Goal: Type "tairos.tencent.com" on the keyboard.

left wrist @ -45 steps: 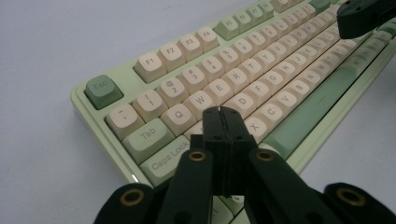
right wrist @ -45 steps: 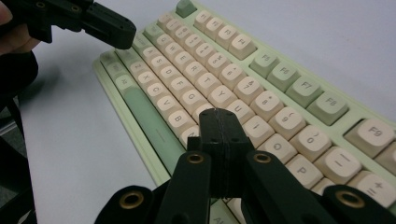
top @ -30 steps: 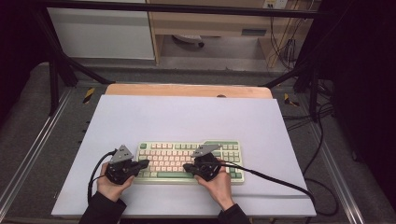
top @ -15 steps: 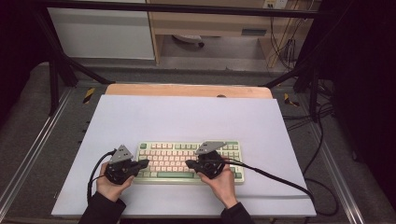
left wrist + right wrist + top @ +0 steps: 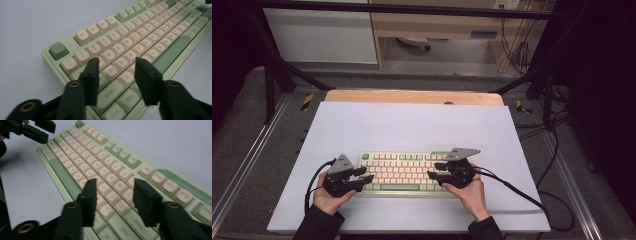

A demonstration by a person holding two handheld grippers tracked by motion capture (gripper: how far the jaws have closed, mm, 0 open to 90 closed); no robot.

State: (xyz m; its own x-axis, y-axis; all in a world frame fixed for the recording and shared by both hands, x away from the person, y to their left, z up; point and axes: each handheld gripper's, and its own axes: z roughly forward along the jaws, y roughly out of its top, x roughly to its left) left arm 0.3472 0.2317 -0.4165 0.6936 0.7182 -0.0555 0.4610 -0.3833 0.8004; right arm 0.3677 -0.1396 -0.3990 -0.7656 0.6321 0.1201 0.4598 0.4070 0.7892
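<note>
We find the green-and-cream mechanical keyboard [image 5: 403, 173] lying near the front edge of the white tabletop [image 5: 412, 125], its long axis running left to right, parallel to that edge. Our left gripper [image 5: 365, 175] sits over the keyboard's left end and our right gripper [image 5: 435, 170] over its right end, so each hand is nearest its own end, and both point inward toward the middle. Both pairs of jaws have just been opening and now stand about half apart, with keys below them but nothing clamped. We judge that any coming grasp depends on closing across the short ends.
</note>
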